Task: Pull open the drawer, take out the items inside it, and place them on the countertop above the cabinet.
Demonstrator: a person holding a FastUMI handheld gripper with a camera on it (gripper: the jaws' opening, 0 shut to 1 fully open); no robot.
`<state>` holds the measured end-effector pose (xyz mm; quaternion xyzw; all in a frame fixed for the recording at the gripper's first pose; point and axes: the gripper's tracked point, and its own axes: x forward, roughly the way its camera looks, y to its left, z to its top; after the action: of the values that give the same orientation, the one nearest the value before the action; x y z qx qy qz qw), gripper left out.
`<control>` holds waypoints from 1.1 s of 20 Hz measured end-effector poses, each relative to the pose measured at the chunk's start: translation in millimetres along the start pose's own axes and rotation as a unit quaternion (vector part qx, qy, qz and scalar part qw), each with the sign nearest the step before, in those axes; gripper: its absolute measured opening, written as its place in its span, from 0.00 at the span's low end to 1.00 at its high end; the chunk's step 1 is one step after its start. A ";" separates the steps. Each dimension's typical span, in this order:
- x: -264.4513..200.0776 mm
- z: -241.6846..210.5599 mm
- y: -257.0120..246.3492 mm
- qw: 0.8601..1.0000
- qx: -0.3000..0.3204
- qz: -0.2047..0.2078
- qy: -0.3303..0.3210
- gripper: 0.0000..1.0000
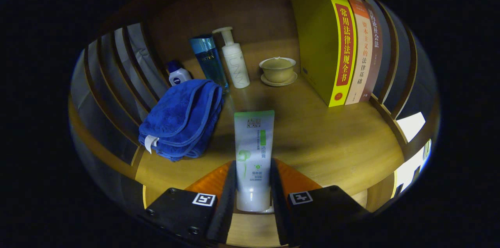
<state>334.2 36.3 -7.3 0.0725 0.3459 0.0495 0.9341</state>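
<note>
A white tube with green print (253,154) stands upright between my fingers, and my gripper (253,185) is shut on its lower part. The tube is over the wooden countertop (320,134); I cannot tell whether its base touches the wood. A folded blue towel (181,119) lies on the countertop just left of the tube, apart from it.
Beyond the towel stand a small blue-capped bottle (177,74), a tall blue bottle (209,62) and a white pump bottle (234,60). A lidded cup on a saucer (278,70) sits at the back. Upright books (340,45) stand on the right. Wooden slats (117,80) fence both sides.
</note>
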 end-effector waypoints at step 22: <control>-50.8 12.9 16.2 0.997 -0.017 0.021 -0.073 0.79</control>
<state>303.6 43.7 37.6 0.0677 0.2741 0.0699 0.9568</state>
